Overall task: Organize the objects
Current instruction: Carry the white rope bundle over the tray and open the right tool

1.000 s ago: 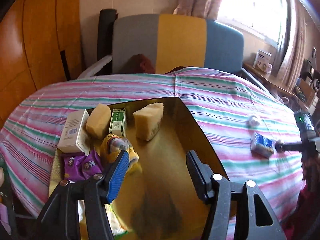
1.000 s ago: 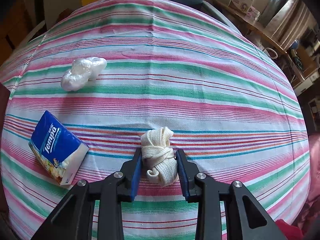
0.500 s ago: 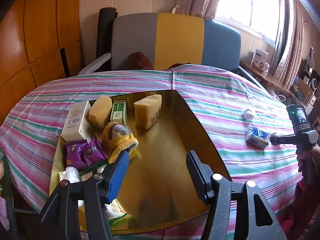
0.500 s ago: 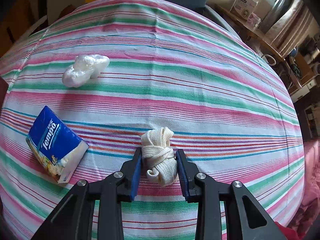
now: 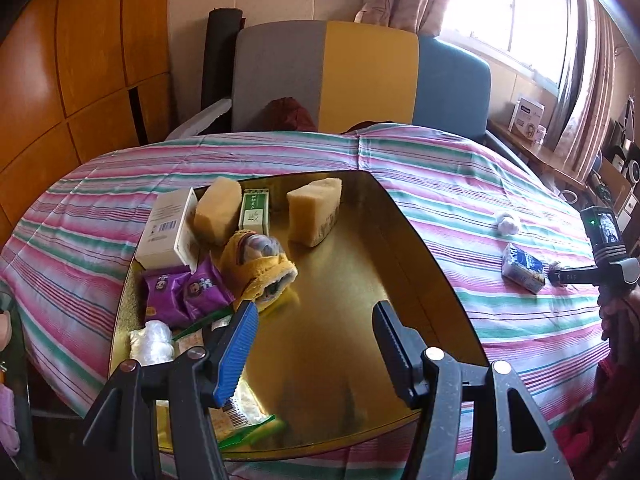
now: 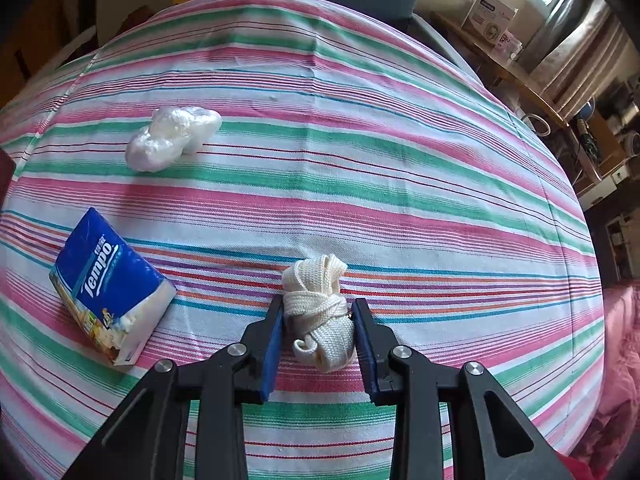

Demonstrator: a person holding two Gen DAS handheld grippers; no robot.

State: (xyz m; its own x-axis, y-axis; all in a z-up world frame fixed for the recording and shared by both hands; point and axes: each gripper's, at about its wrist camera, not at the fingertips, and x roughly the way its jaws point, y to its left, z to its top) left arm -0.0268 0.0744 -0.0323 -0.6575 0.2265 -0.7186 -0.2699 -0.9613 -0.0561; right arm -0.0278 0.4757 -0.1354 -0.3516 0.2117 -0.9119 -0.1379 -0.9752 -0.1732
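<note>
My right gripper (image 6: 319, 312) is shut on a bundle of white woven strap (image 6: 318, 312) just above the striped tablecloth (image 6: 360, 160). A blue Tempo tissue pack (image 6: 108, 292) lies to its left, and a white plastic wad (image 6: 172, 138) lies farther back left. My left gripper (image 5: 314, 320) is open and empty over the gold tray (image 5: 340, 340). The tray holds a white box (image 5: 166, 230), two sponges (image 5: 314, 212), a green box (image 5: 254, 210), a yellow soft toy (image 5: 258, 266), purple packets (image 5: 184, 290) and wrappers.
A grey, yellow and blue chair (image 5: 360, 76) stands behind the table. Wood panelling (image 5: 60, 60) is at the left. A side shelf with a box (image 5: 528, 114) is at the right by the window. The right gripper and its hand (image 5: 600, 272) show at the table's right edge.
My left gripper has drawn back from the yellow toy and the tray's contents, so more of the tray shows. My right gripper has lifted slightly with the strap bundle.
</note>
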